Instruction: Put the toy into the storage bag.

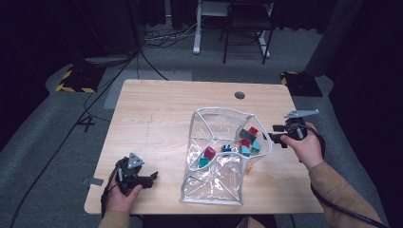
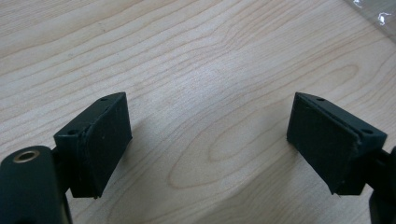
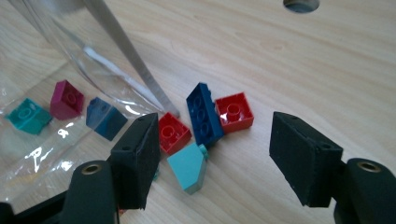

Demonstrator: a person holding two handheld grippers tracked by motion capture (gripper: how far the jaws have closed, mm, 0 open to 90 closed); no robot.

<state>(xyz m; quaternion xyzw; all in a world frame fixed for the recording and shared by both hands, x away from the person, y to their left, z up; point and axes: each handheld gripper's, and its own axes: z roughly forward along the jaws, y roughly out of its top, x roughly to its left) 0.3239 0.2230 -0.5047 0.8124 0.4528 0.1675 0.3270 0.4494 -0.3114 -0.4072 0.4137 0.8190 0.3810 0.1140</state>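
Fingers [image 3: 303, 154] of right gripper [image 3: 212, 154] apart over two red bricks [image 3: 233, 112], one dark-blue brick [image 3: 203, 114].

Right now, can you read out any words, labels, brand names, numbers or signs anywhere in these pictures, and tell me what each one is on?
No readable text: there are none.
The building bricks carry studs, with no lettering that can be made out.
The clear plastic bag bears no printed label.
The wooden table is plain wood grain.
The yellow and black striped blocks on the floor bear hazard stripes, no words.
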